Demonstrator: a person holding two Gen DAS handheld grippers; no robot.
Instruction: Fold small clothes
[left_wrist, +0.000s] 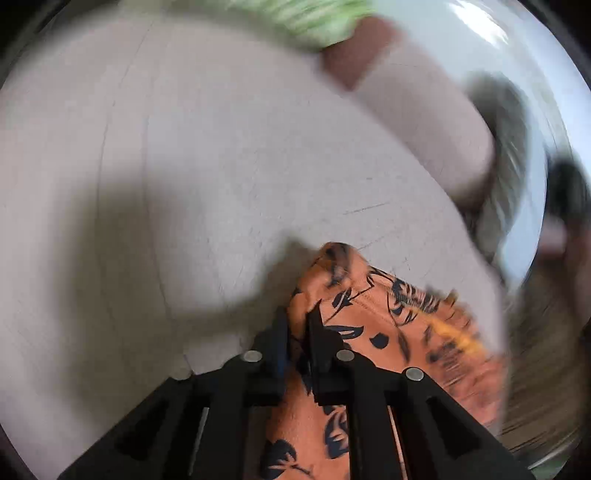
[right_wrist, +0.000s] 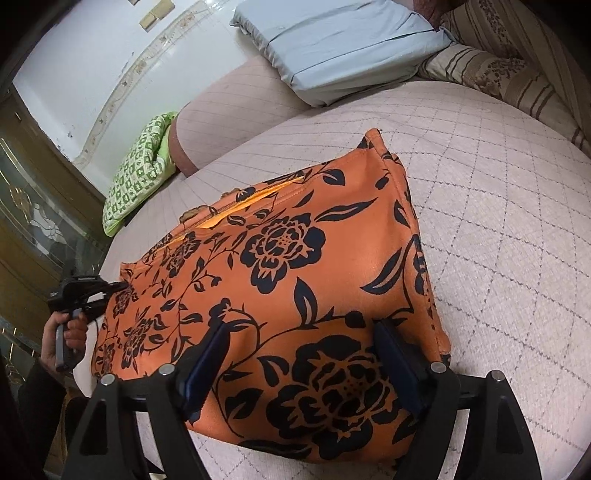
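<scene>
Where left tool (left_wrist: 298, 328) pinches it, smooth orange floral garment (right_wrist: 280, 266) (quilted bedspread (right_wrist: 498, 192) beneath).

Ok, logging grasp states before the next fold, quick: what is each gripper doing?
Left gripper: shut on the orange floral garment, at its edge.
Right gripper: open, fingers astride the garment's near part, not clamped.
</scene>
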